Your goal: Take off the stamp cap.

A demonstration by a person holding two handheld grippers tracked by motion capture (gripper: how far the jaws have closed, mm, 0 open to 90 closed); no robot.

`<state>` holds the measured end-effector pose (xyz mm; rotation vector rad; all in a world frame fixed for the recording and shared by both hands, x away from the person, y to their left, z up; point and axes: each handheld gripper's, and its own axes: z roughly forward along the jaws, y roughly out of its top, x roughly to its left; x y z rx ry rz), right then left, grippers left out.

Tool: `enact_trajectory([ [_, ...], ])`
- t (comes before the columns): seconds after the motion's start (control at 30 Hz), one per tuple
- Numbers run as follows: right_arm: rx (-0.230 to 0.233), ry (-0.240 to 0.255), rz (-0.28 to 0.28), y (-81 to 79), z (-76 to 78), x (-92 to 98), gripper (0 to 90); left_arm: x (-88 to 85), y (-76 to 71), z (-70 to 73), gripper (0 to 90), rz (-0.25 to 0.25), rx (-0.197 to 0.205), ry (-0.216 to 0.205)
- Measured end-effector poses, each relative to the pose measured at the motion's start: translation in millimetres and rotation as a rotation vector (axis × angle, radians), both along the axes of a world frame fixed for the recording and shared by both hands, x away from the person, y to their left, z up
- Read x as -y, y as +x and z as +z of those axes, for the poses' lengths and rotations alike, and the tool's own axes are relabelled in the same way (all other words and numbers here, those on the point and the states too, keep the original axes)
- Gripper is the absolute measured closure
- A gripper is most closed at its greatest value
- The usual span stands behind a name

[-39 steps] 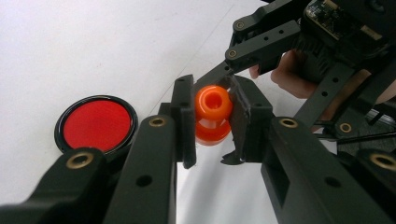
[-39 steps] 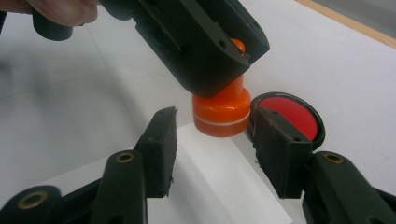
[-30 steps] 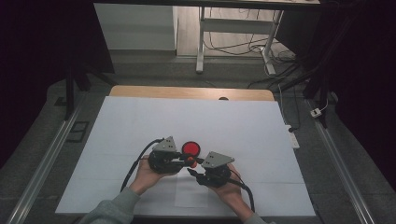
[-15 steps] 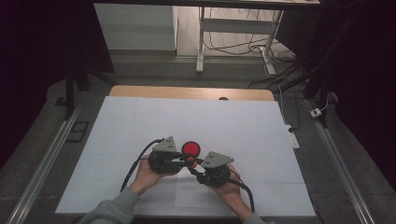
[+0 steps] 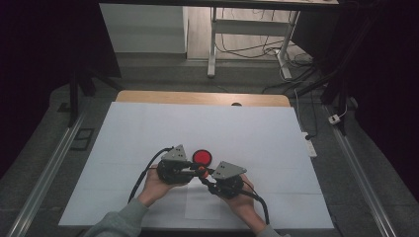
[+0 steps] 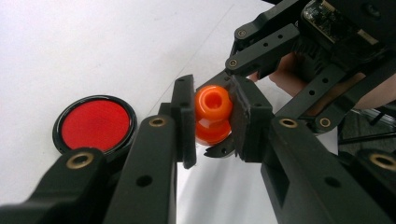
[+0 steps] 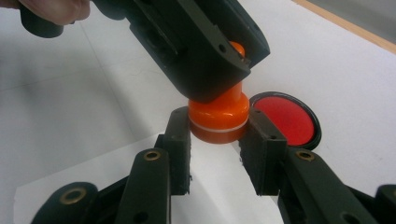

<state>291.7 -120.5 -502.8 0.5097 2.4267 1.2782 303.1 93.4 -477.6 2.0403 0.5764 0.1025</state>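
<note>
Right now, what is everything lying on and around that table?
Orange stamp: one, orange with a pale ring, above a sheet of paper, clamped by both tools.
Ink pad: one, red in a black rim, on the white cover just beyond the tools.
Paper sheet: one, white, under the stamp.
Table: one, wooden edge, white cover over the top.
Cables: several, dark, on the floor behind.
Left tool: one, black, shut on the stamp's knob.
Right tool: one, black, jaws just closed on the stamp's base.
Hands: two, holding the tools.
</note>
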Motion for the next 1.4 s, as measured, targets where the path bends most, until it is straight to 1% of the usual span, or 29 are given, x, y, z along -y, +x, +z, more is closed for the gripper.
enact_trajectory([
  [0.13,0.007,0.005,-0.007,-1.1,-0.6,0.5,64.1,0.8,-1.0,-0.1,72.5,0.004,0.003,0.001],
  [0.23,-0.007,0.009,-0.008,-1.4,-1.5,0.7,64.2,0.9,-0.9,-0.4,72.6,0.001,0.001,0.009],
  [0.43,-0.003,0.019,-0.012,-1.3,-2.9,1.0,64.3,0.5,-0.9,-1.2,72.6,0.007,0.0,-0.001],
  [0.53,-0.007,0.022,-0.015,-1.4,-3.0,1.1,64.4,0.3,-0.5,-1.5,72.6,0.011,-0.008,-0.003],
  [0.6,-0.002,0.015,-0.015,-1.4,-3.3,1.2,64.3,0.3,-0.3,-2.1,72.6,0.014,-0.014,-0.006],
  [0.8,0.003,0.014,-0.024,-1.6,-2.7,2.1,64.4,0.1,-0.9,-2.3,72.7,0.021,-0.007,-0.021],
  [0.83,-0.001,0.024,-0.02,-1.3,-2.9,2.2,64.4,0.1,-1.1,-2.4,72.7,0.022,-0.006,-0.023],
  [0.9,-0.004,0.029,-0.022,-1.3,-2.9,2.5,64.4,0.2,-1.5,-2.5,72.7,0.023,-0.002,-0.024],
  [1.0,-0.001,0.03,-0.026,-1.3,-3.1,2.7,64.5,1.2,-3.0,-2.5,72.7,0.032,0.016,-0.019],
  [1.03,-0.003,0.03,-0.033,-1.2,-3.1,2.7,64.6,1.4,-4.9,-1.9,72.7,0.063,0.042,-0.02],
  [1.07,-0.011,-0.004,-0.038,-0.4,-5.8,2.8,64.6,-0.3,-5.4,-0.2,72.8,0.092,0.072,-0.01],
  [1.1,-0.011,-0.004,-0.038,-0.4,-5.8,2.8,64.6,-5.5,-3.9,2.0,72.8,0.106,0.07,-0.031],
  [1.13,-0.008,-0.014,-0.041,-0.5,-9.3,3.2,64.6,-13.3,-1.0,3.5,72.8,0.106,0.041,-0.069],
  [1.17,-0.014,-0.017,-0.044,-0.4,-12.4,3.6,64.6,-17.8,0.3,3.7,72.8,0.109,0.032,-0.078],
  [1.23,-0.015,-0.008,-0.043,0.3,-13.0,2.8,64.5,-21.5,1.2,2.7,72.8,0.108,0.024,-0.082],
  [1.27,-0.016,-0.013,-0.043,0.1,-11.7,3.0,64.5,-21.4,1.3,2.4,72.7,0.101,0.024,-0.082],
  [1.3,-0.015,-0.006,-0.04,0.3,-11.5,3.1,64.6,-20.2,1.0,2.2,72.7,0.094,0.023,-0.082],
  [1.4,-0.018,-0.008,-0.047,0.5,-10.6,4.8,64.5,-16.5,0.4,1.5,72.7,0.071,0.023,-0.081],
])
